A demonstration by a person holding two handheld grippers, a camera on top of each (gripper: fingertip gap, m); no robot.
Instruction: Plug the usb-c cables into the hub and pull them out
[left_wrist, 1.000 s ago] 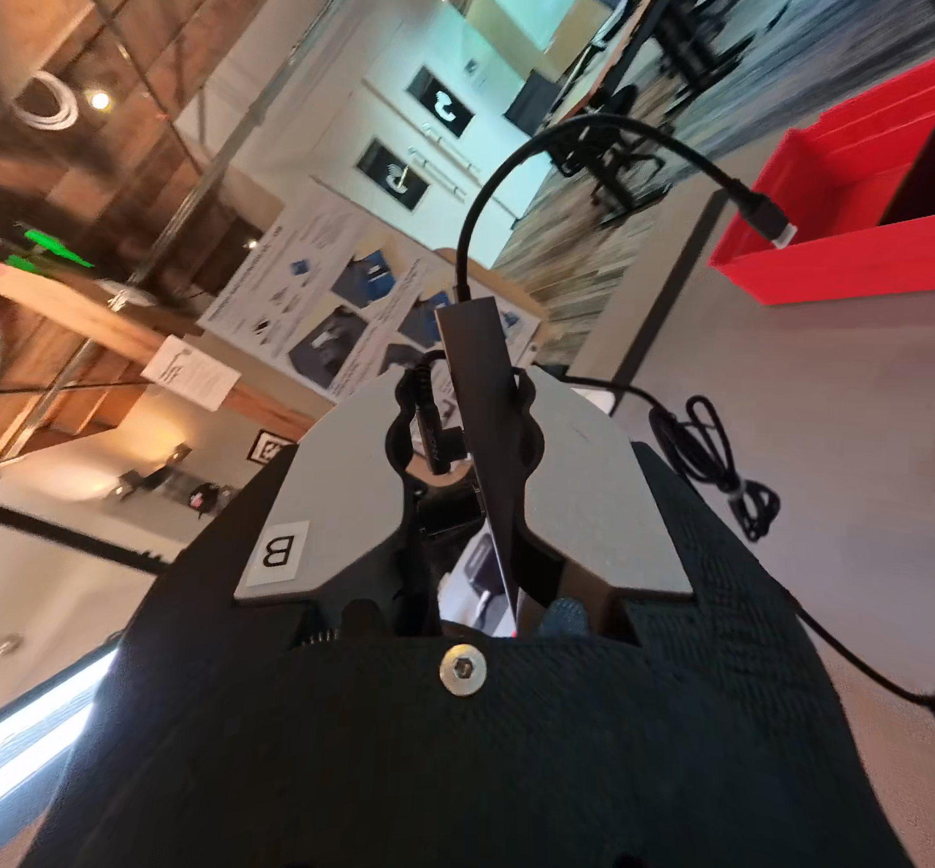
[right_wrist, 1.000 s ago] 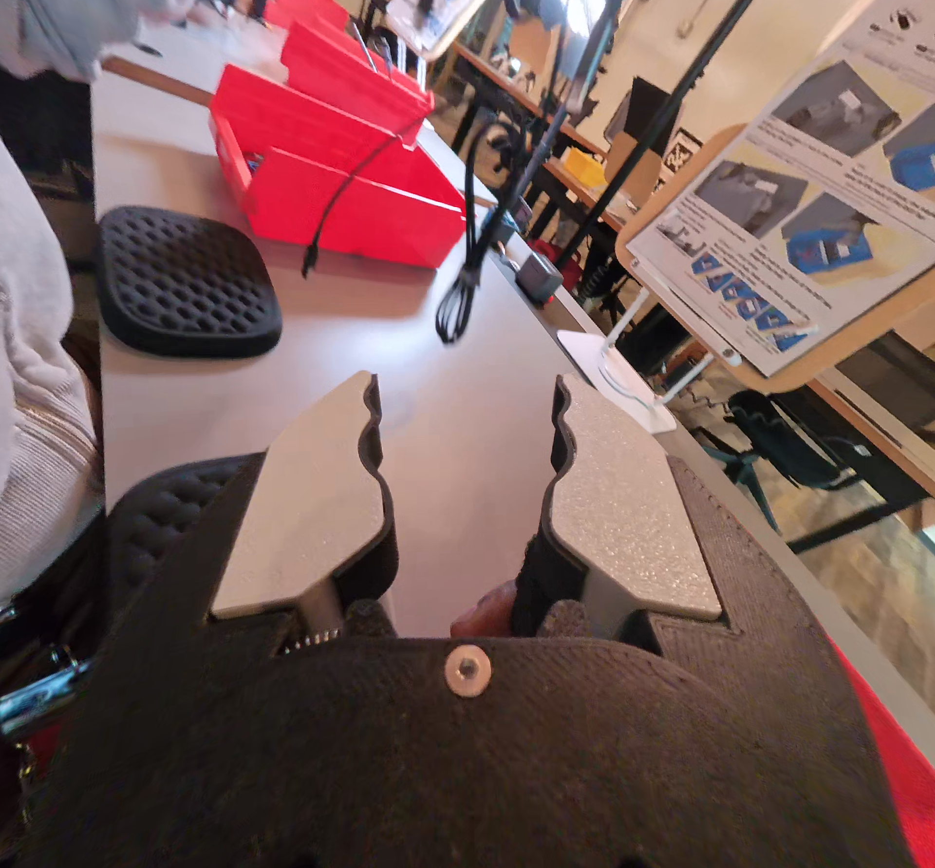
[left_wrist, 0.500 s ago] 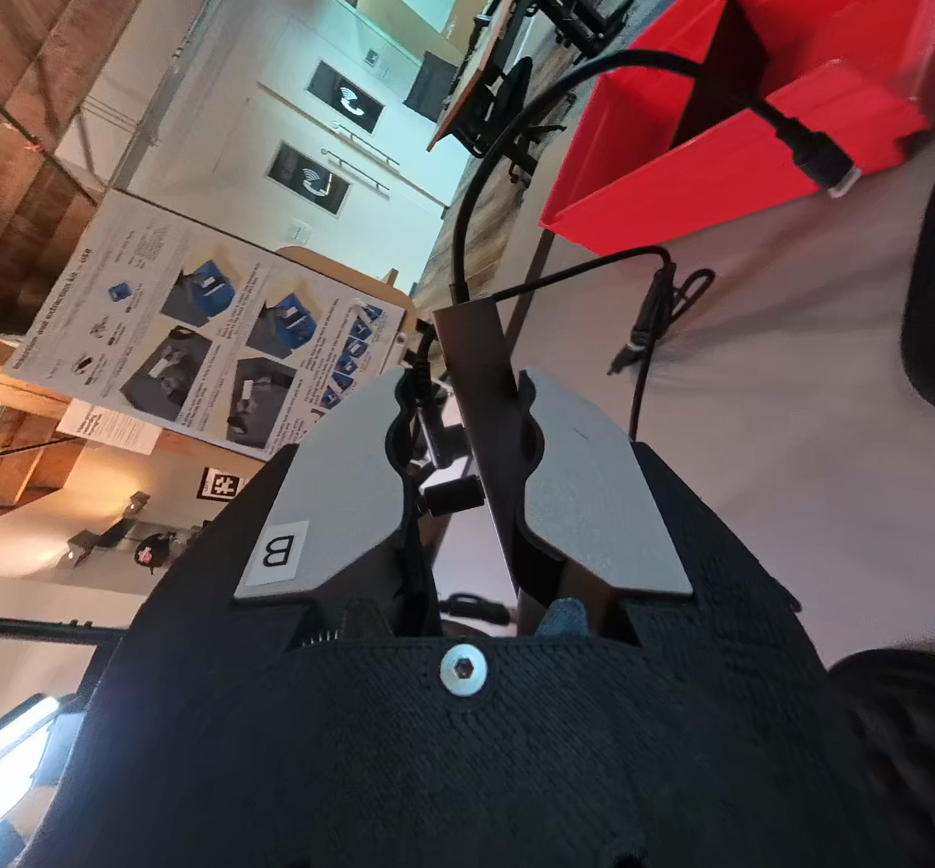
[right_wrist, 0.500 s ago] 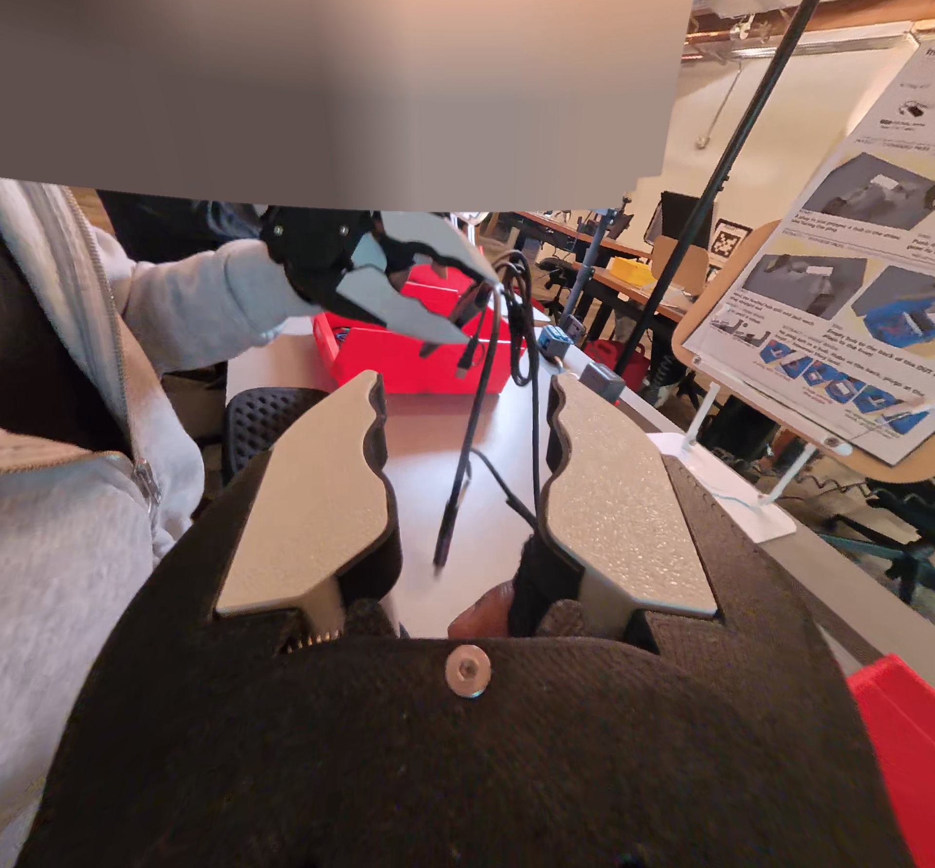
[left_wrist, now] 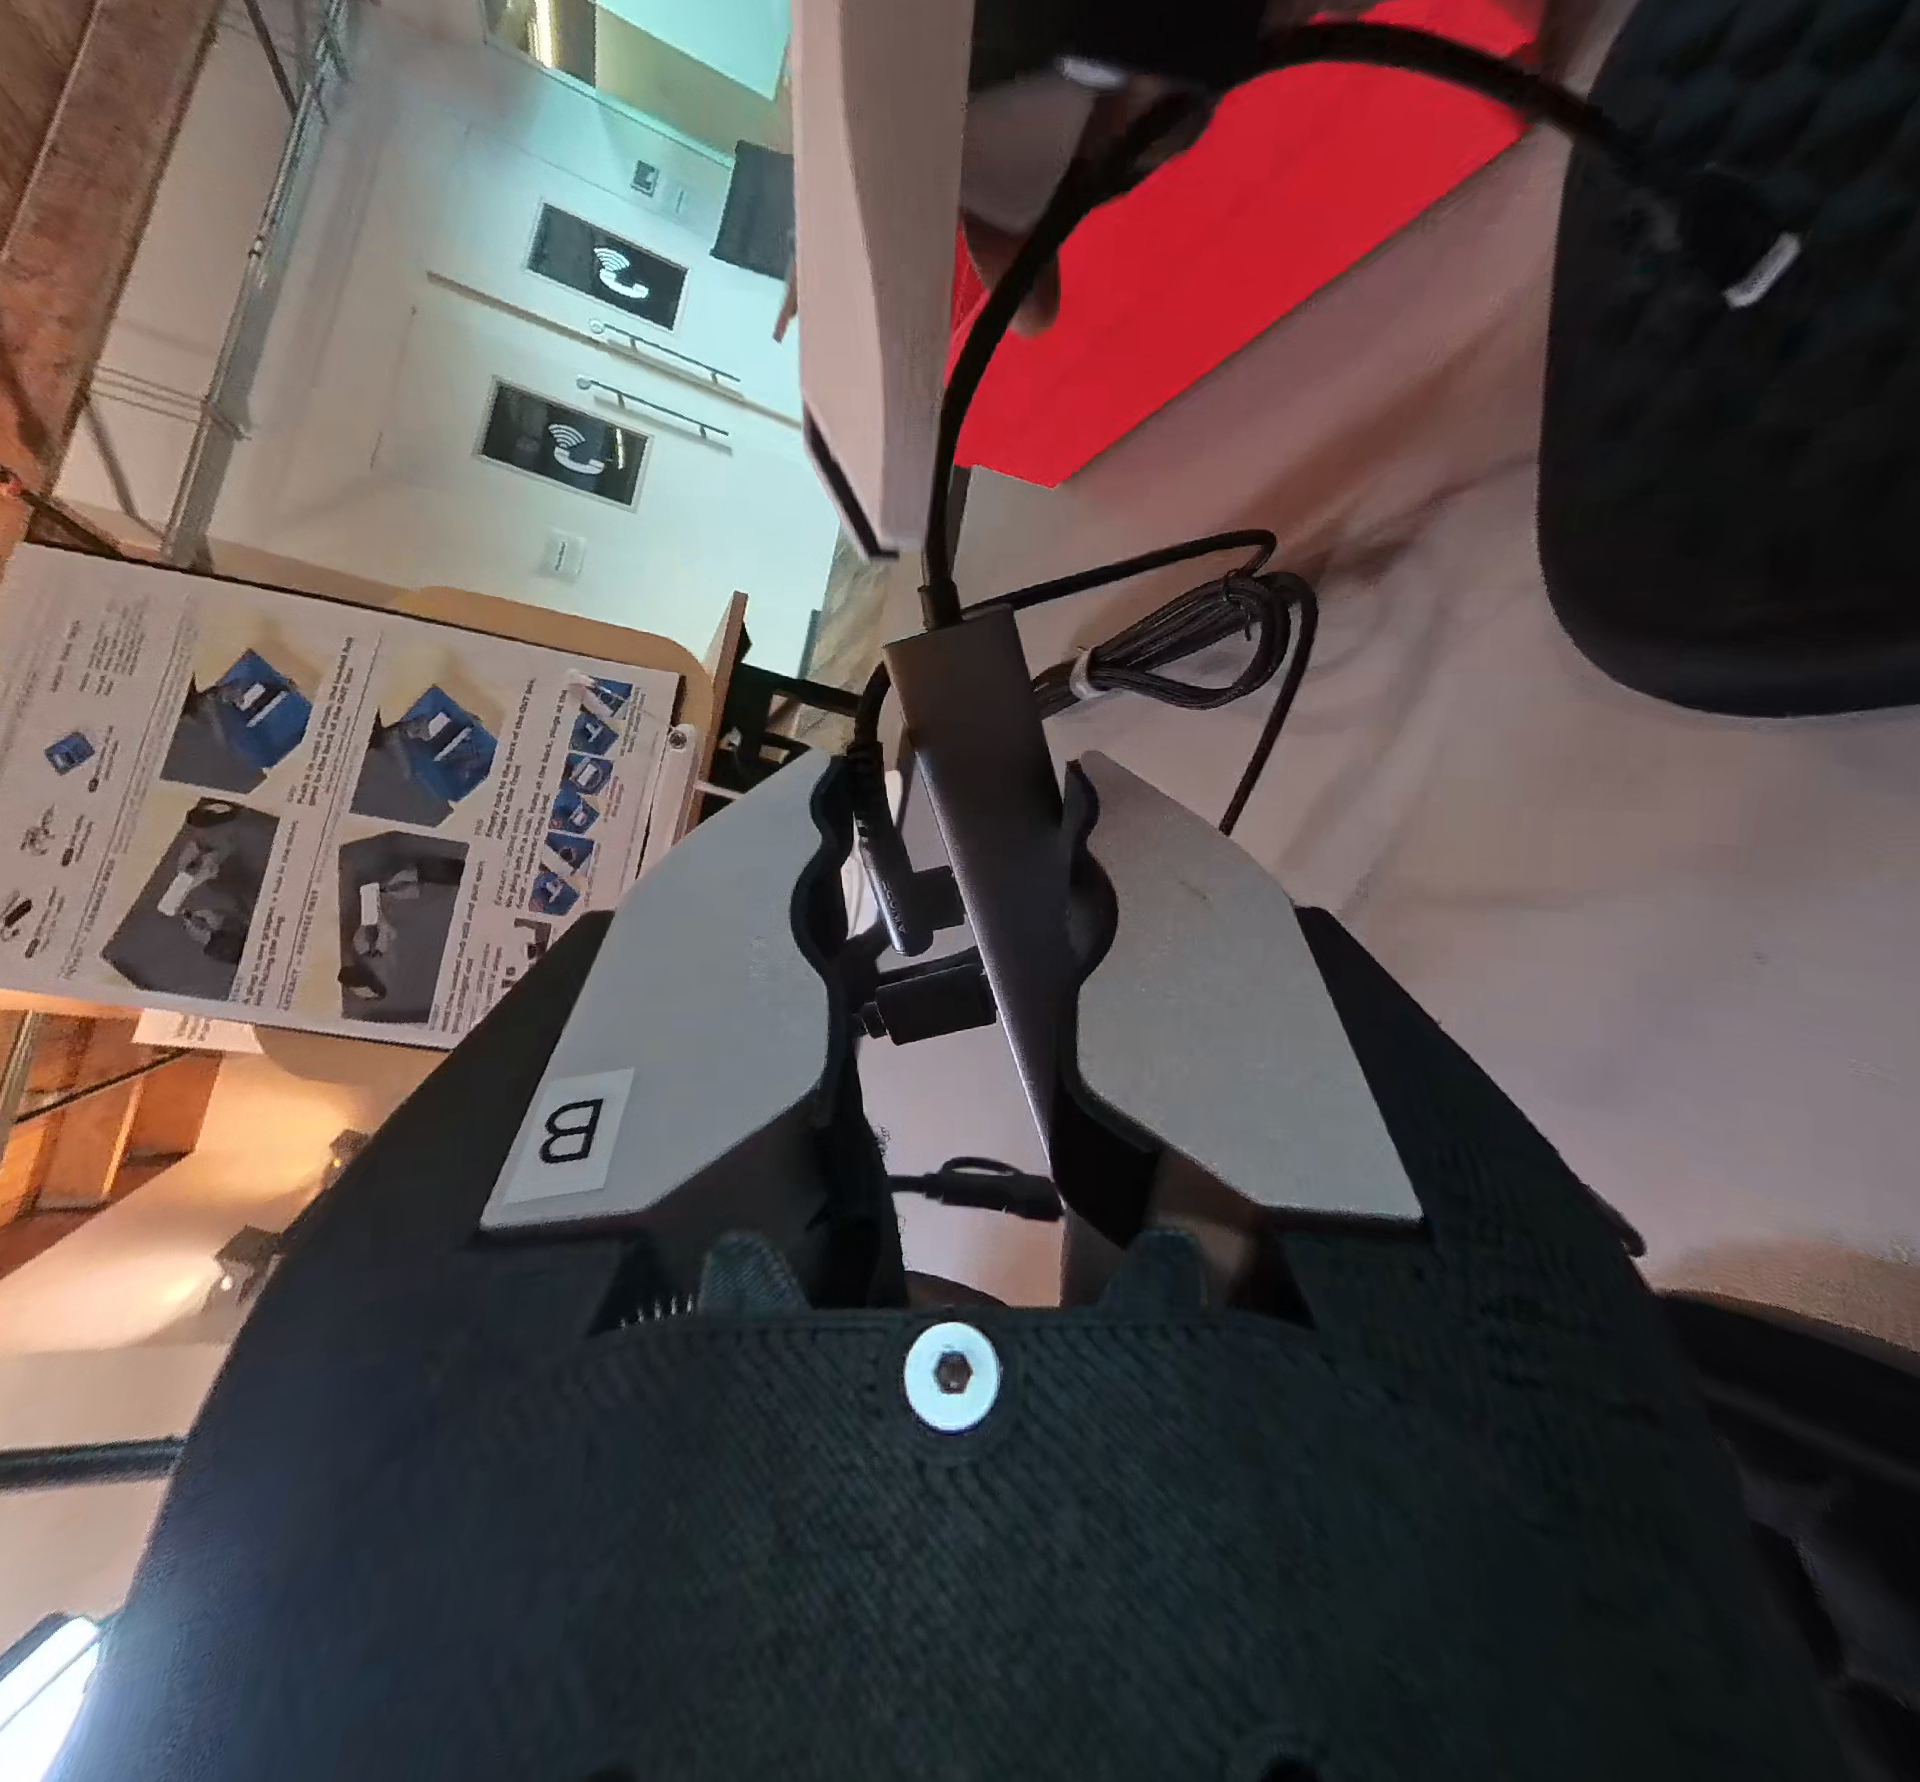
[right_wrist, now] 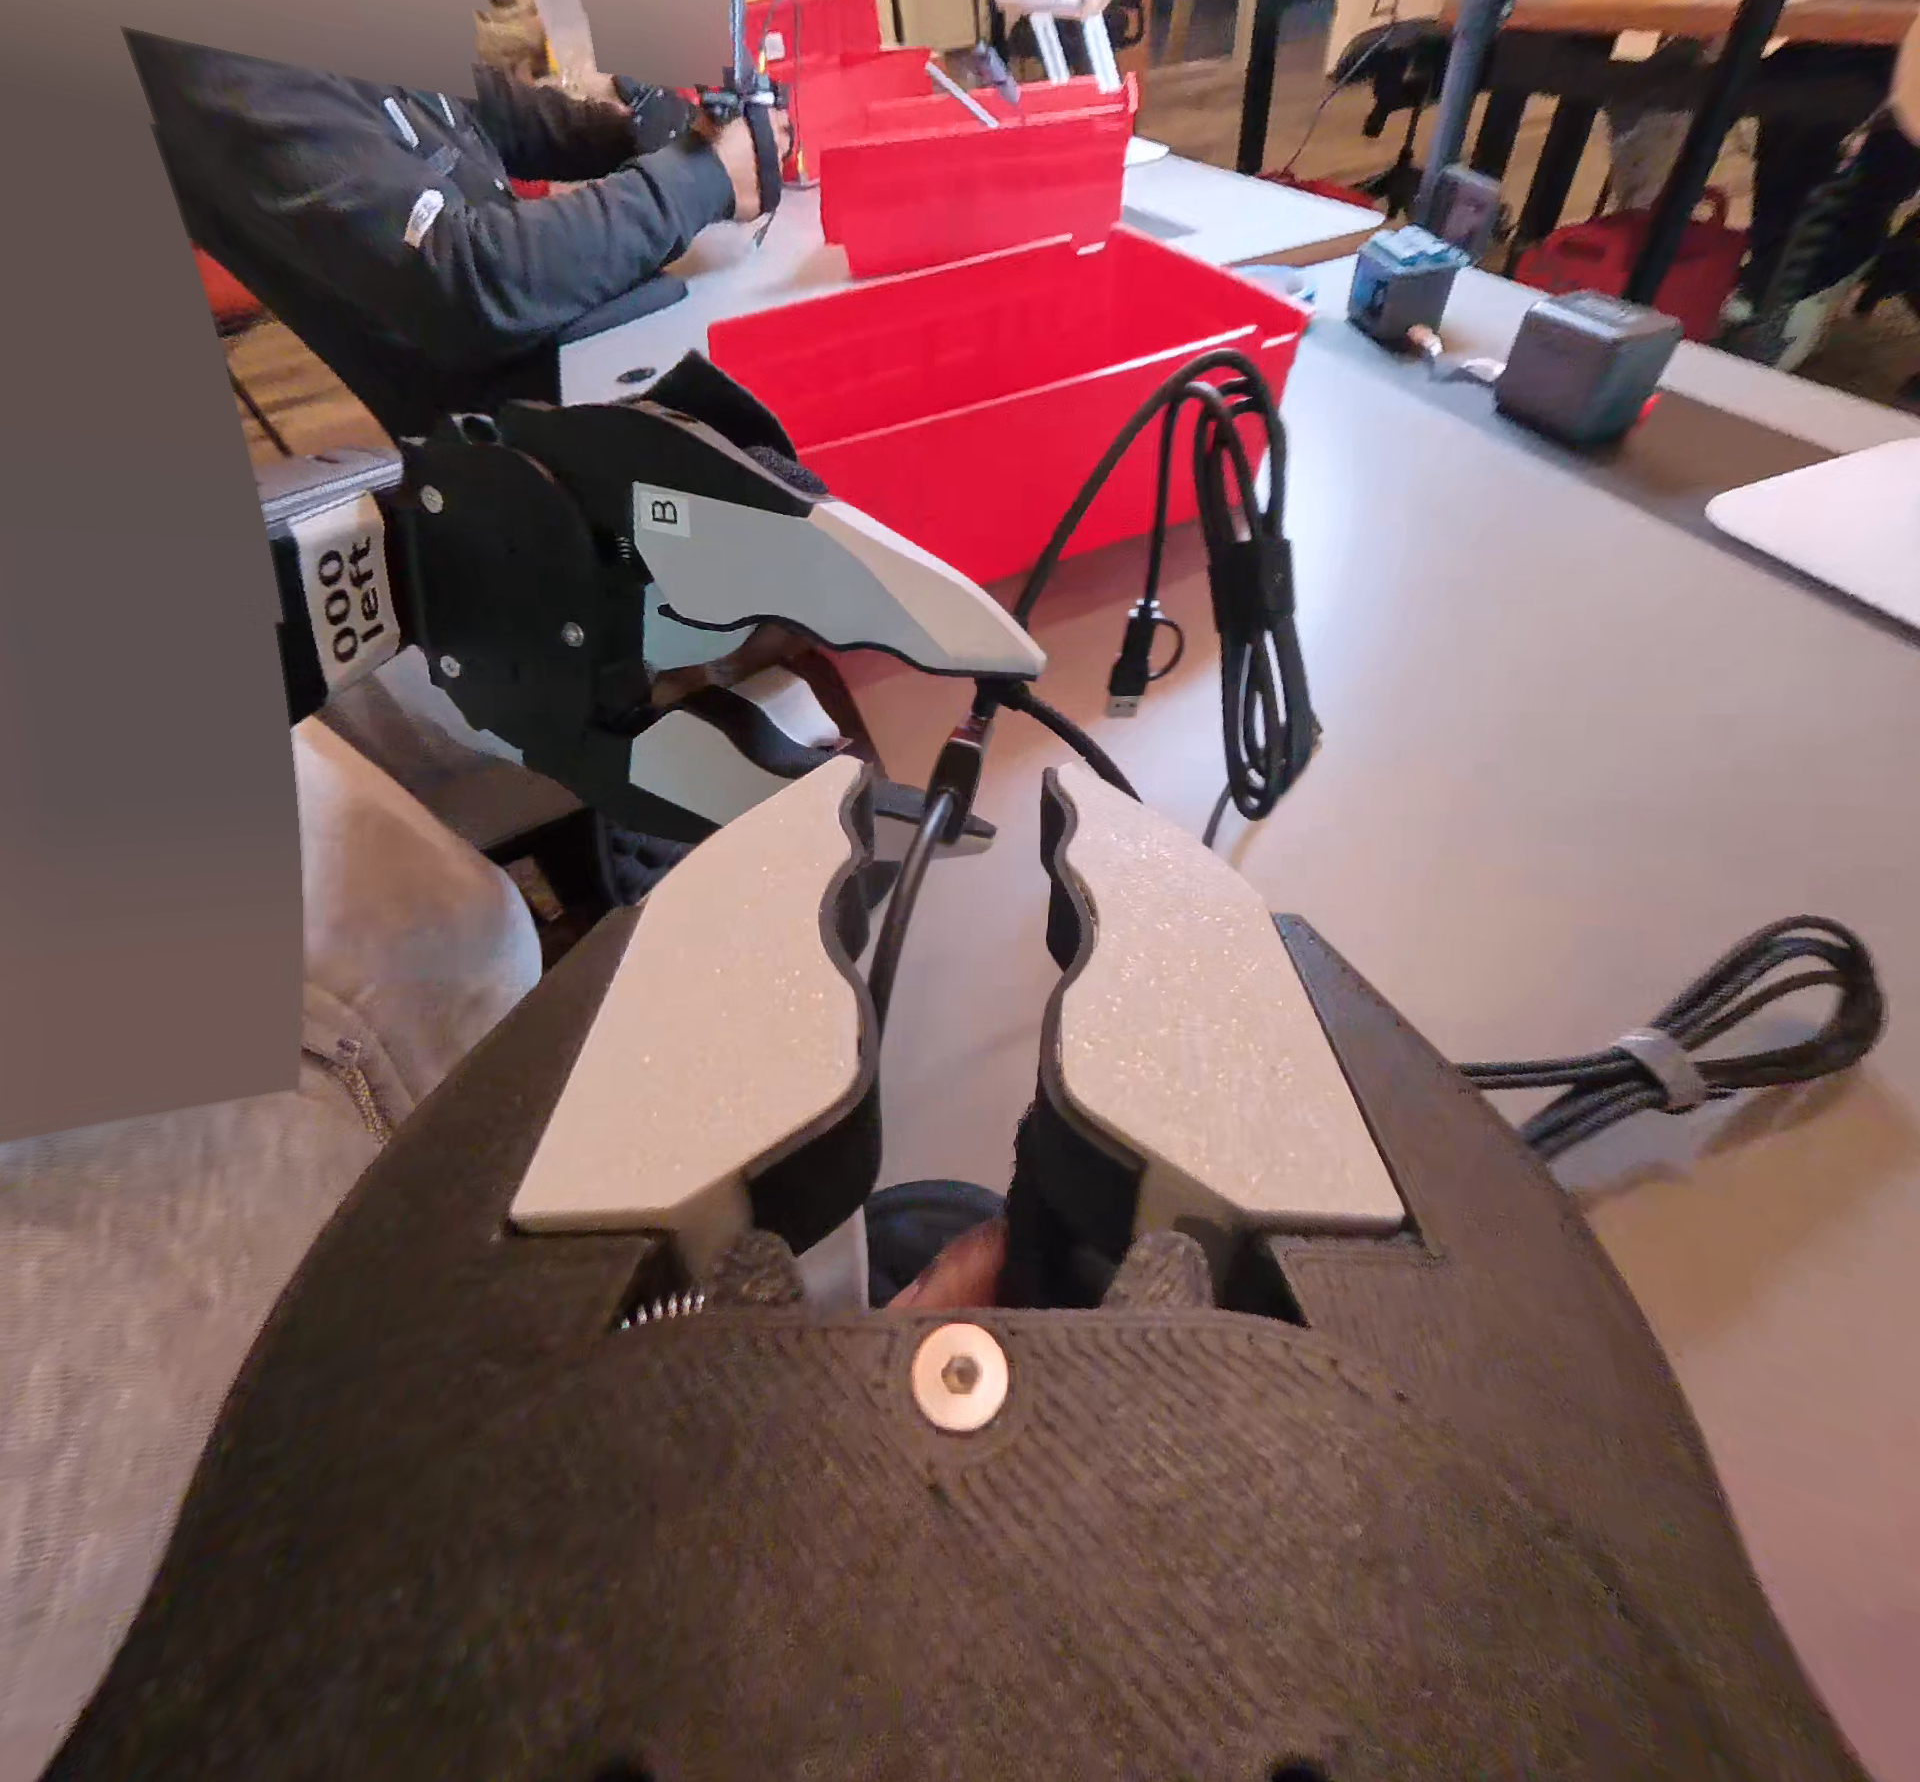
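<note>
My left gripper (left_wrist: 956, 787) is shut on a slim dark grey hub (left_wrist: 987, 797), held edge-on above the table. Two black plugs (left_wrist: 920, 953) sit in the hub's left side. The hub's own lead (left_wrist: 997, 298) arcs up from its far end to a loose plug (left_wrist: 1756, 267). My right gripper (right_wrist: 951, 792) is open, close in front of the left gripper (right_wrist: 914, 724). A black cable (right_wrist: 899, 901) runs between its fingers to a plug (right_wrist: 961, 756) at the hub, unclamped. One right finger (left_wrist: 883, 226) shows at the top of the left wrist view.
A red bin (right_wrist: 1039, 402) stands behind the grippers. A bundled cable (right_wrist: 1247, 589) hangs from the hub; another bundle (right_wrist: 1683, 1057) lies on the table at right. Two small chargers (right_wrist: 1579, 361) sit far right. A black pad (left_wrist: 1745, 382) lies nearby. Another person's sleeve (right_wrist: 468, 205) is at back left. The tips of both grippers are at nearly the same place.
My right gripper has swung round and closed in on the left gripper, so the cable now lies between its open fingers. My left gripper has turned with the hub.
</note>
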